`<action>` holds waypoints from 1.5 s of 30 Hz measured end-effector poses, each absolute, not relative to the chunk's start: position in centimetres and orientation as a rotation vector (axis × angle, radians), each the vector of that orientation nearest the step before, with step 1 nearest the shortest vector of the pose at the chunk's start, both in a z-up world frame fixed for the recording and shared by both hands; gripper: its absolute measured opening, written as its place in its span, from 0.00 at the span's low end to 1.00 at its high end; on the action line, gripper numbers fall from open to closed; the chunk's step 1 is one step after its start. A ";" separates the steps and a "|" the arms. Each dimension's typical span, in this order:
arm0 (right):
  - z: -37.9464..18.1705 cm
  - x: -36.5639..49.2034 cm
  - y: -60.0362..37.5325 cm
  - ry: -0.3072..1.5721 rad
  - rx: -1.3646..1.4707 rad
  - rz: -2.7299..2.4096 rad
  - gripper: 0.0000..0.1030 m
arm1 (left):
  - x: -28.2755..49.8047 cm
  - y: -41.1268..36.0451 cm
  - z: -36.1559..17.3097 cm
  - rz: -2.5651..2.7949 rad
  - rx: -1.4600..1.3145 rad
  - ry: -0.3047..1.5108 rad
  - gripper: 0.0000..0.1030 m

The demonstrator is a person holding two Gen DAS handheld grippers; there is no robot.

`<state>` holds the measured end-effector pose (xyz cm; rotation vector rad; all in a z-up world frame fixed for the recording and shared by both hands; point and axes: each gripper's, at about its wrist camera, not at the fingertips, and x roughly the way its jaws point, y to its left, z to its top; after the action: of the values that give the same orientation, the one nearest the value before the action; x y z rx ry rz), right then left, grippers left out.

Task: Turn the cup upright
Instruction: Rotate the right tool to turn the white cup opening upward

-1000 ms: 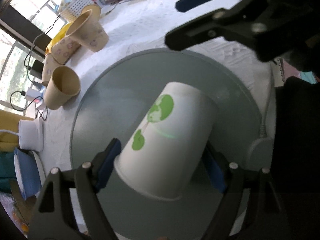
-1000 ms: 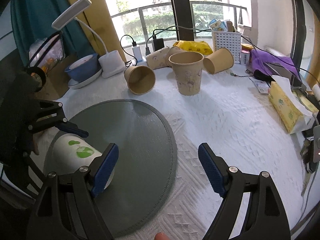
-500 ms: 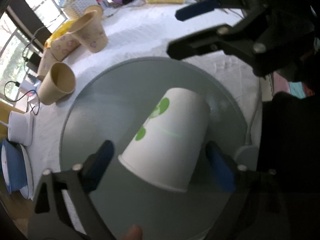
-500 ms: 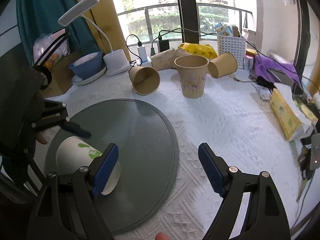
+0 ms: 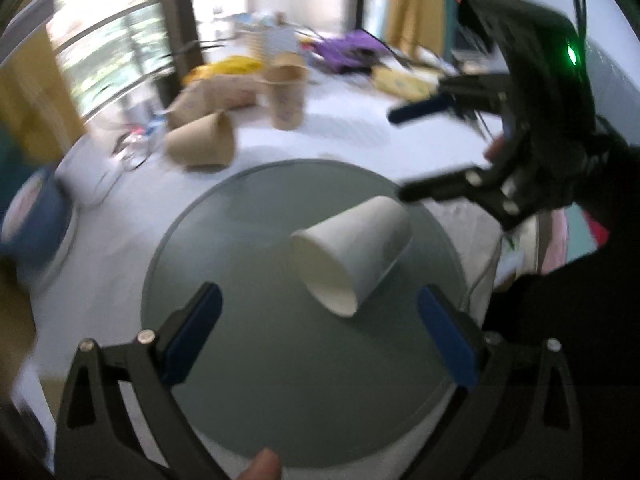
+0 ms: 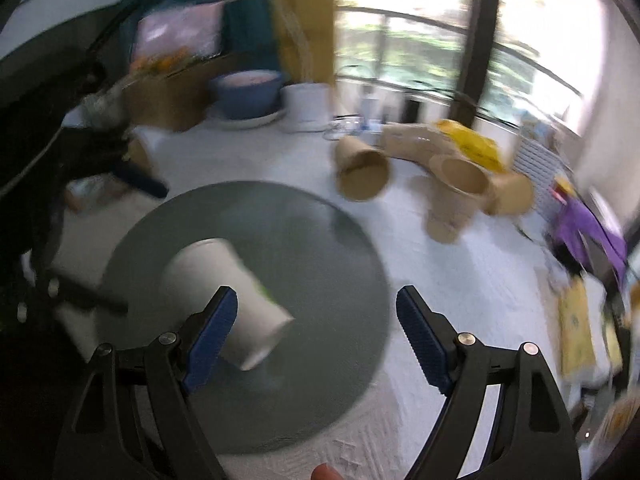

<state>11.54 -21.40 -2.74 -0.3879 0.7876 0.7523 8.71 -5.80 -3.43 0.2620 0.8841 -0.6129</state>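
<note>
A white paper cup (image 5: 352, 248) with a green print lies on its side on a round grey mat (image 5: 280, 380), its mouth toward the left wrist camera. My left gripper (image 5: 320, 340) is open and empty, a little short of the cup. The cup also shows in the right wrist view (image 6: 228, 292), lying on the mat (image 6: 320, 240) beside the left finger (image 6: 210, 332) of my right gripper (image 6: 316, 334), which is open and empty. The right gripper shows in the left wrist view (image 5: 416, 152), past the cup. Both views are motion-blurred.
Several brown paper cups (image 6: 362, 172) stand or lie on the white tablecloth (image 6: 460, 288) behind the mat. A blue bowl (image 6: 248, 94), a white lamp base (image 6: 306, 106), a yellow packet (image 6: 470, 146) and a purple cloth (image 6: 588, 232) line the far edge.
My left gripper has let go of the cup and pulled back. The cup now lies free on the mat, turned so that its mouth faces the left camera. Both cameras have swung.
</note>
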 end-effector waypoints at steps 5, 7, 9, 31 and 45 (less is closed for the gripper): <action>-3.0 11.9 -17.7 0.875 -0.561 0.939 0.82 | 7.0 -1.6 -3.5 -0.484 0.066 0.776 0.96; -3.6 12.0 -16.2 0.917 -0.650 0.979 0.82 | 6.9 -0.7 -3.8 -0.429 0.015 0.748 0.96; -4.2 12.3 -14.7 0.964 -0.722 1.008 0.82 | 7.0 -0.1 -4.3 -0.433 -0.030 0.738 0.96; -9.4 16.7 -7.5 1.242 -1.050 0.990 0.82 | 9.5 0.7 -8.6 -0.622 -0.124 0.816 0.96; -11.6 17.7 -5.7 1.298 -1.111 0.981 0.73 | 10.0 0.6 -9.1 -0.635 -0.136 0.836 0.96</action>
<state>17.75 -5.67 -11.65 -1.1107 1.2980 0.9813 10.02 0.65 -9.11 -0.1360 0.8363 -0.6349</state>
